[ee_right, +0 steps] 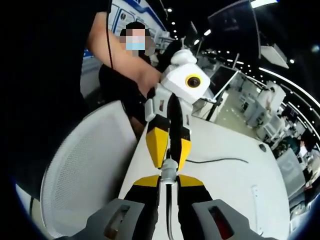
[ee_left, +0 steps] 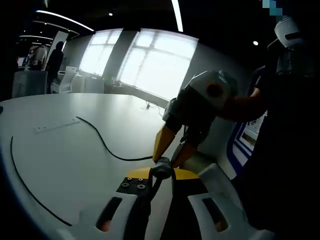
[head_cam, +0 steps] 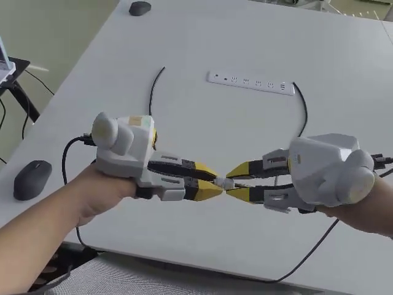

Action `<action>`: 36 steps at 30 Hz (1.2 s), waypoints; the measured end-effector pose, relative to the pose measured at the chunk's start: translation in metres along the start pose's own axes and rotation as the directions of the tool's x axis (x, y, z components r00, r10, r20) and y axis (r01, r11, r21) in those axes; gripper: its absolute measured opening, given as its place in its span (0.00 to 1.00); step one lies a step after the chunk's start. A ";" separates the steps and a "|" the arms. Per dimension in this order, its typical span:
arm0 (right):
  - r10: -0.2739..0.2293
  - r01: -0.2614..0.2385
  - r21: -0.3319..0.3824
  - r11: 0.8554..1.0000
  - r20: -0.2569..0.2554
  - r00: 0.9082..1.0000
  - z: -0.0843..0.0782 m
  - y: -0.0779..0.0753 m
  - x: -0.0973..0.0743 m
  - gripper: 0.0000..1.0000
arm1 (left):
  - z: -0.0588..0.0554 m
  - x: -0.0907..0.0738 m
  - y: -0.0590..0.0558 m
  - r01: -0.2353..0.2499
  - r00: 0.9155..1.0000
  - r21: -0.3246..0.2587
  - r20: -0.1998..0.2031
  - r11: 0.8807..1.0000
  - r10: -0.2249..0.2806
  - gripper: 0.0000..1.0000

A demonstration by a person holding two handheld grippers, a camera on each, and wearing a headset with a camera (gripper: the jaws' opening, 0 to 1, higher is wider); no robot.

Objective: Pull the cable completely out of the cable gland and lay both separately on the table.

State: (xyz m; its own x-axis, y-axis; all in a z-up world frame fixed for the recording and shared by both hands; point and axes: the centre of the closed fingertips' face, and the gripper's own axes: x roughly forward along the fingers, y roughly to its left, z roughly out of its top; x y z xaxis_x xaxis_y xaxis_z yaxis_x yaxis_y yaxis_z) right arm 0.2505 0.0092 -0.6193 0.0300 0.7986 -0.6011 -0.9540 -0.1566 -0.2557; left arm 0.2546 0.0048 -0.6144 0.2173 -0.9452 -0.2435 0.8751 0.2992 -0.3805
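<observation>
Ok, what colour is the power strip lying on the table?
The power strip is white, clearest in the head view.

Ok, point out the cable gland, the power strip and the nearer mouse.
cable gland (head_cam: 224, 183), head view, its pale middle
power strip (head_cam: 249, 82), head view, middle of its top
nearer mouse (head_cam: 32, 179), head view, top of its shell

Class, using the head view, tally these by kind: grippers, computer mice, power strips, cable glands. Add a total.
Grippers: 2, left gripper and right gripper
Computer mice: 2, near mouse and far mouse
Power strips: 1, power strip
Cable glands: 1, cable gland
Total: 6
</observation>
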 end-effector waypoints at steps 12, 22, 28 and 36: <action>-0.025 0.025 0.063 0.998 -0.003 1.000 -0.002 0.000 0.001 0.08 | -0.002 0.002 -0.001 -0.007 1.000 0.014 -0.012 1.000 0.007 0.15; -0.075 0.071 0.231 0.970 0.009 0.997 -0.007 -0.004 -0.004 0.17 | -0.002 0.002 0.000 -0.015 1.000 0.020 -0.011 1.000 0.016 0.15; -0.256 0.225 0.410 0.884 0.021 0.967 -0.018 -0.012 -0.026 0.20 | -0.001 0.000 0.001 -0.029 1.000 0.021 -0.001 0.999 0.029 0.15; -0.319 0.320 0.448 0.835 -0.080 0.944 -0.036 -0.013 -0.025 0.18 | 0.000 -0.001 0.005 -0.042 0.999 0.028 0.001 0.999 0.042 0.15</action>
State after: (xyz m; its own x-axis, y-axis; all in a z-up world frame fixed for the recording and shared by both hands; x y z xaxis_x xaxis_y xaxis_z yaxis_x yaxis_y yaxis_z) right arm 0.2731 -0.0292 -0.6280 0.3565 0.7574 -0.5470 -0.9205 0.3850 -0.0668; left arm 0.2591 0.0074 -0.6159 0.2541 -0.9320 -0.2585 0.8769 0.3347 -0.3449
